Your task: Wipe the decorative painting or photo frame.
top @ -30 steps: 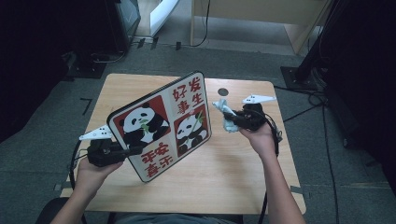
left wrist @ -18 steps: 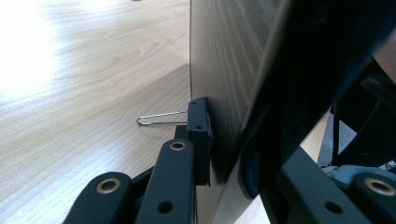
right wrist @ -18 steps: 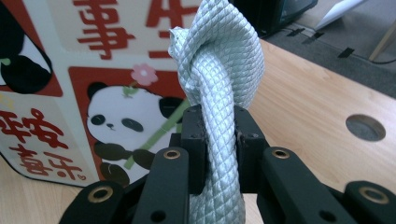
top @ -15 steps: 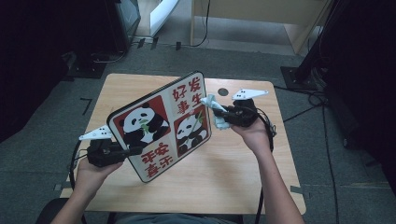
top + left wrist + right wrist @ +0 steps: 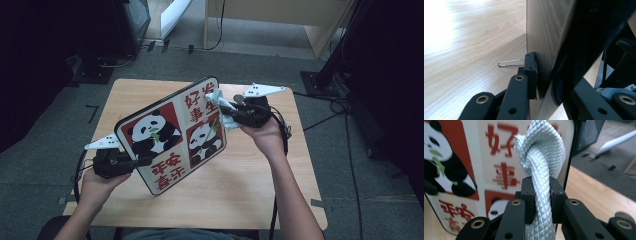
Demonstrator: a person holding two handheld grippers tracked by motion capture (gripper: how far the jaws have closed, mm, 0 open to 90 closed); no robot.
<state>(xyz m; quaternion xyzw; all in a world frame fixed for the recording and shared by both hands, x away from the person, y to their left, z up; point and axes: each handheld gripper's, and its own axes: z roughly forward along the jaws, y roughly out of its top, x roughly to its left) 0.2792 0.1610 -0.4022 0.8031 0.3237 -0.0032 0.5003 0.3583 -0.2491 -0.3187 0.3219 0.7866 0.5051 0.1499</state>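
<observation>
Above the wooden tabletop (image 5: 220, 200), the panda board (image 5: 170, 132) is held tilted, its printed face toward the high camera, with red characters and panda panels visible. The left hand-held gripper (image 5: 142, 161) is clamped on the board's lower left edge; in the left gripper view, its jaws press on both faces of the board (image 5: 544, 37), one pad (image 5: 531, 72) flat against the wood-grain back. The right hand-held gripper (image 5: 225, 107) is closed tightly on a bunched pale cloth (image 5: 222, 107). In the right gripper view, the cloth (image 5: 541, 157) rises between the jaws and lies against the board's face (image 5: 496, 157) near its upper right edge.
</observation>
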